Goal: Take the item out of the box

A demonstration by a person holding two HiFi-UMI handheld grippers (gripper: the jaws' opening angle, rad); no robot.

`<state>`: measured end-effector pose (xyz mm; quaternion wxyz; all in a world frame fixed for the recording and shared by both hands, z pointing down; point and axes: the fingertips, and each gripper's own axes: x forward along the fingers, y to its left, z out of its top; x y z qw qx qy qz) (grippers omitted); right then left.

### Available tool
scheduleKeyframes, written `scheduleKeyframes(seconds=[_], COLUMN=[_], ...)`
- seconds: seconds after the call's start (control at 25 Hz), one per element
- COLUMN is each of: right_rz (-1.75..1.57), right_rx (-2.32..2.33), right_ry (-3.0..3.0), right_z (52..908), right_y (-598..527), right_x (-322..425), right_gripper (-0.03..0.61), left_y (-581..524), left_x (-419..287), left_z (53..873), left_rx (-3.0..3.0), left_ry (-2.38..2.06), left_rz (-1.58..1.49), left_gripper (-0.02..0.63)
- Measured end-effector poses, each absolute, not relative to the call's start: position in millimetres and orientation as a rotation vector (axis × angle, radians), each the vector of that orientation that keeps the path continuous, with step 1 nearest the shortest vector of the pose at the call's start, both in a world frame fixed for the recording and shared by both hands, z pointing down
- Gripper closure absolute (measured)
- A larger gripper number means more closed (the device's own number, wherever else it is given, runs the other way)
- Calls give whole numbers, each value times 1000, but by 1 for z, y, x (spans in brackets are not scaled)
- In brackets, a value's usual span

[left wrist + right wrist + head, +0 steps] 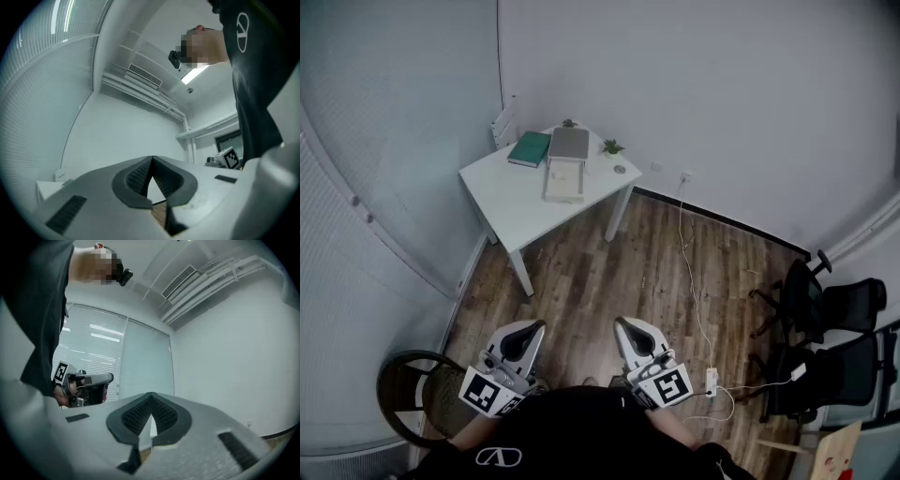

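Far ahead stands a white table, and on it lies a cream open box; I cannot make out what is inside. Beside the box lie a green book and a grey flat case. Both grippers are held close to the person's body, well short of the table. The left gripper is shut with nothing between its jaws, and its tips meet in the left gripper view. The right gripper is likewise shut and empty, its own view showing the tips touching. Both point up towards the wall.
A small potted plant stands at the table's far corner. Black office chairs stand at the right. A power strip with a white cable lies on the wooden floor. A round dark chair is at the lower left.
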<state>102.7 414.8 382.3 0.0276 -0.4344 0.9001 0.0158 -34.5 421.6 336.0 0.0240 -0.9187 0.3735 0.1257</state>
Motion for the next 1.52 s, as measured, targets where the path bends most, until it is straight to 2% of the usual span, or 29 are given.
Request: scheduleKeyframes(seconds=[0.72,1.52], right_rz=[45,25], right_rx=[-1277,-1132], right_ry=[2734,2732], right_z=[374,395], right_y=[414,370], right_x=[111,188], right_gripper=[574,574], left_y=[418,380], left_x=[-35,23], left_z=[330,358], left_rx=[-2830,-2798], left_ry=[1172,1321], left_rz=[443,324], left_gripper=[609,609])
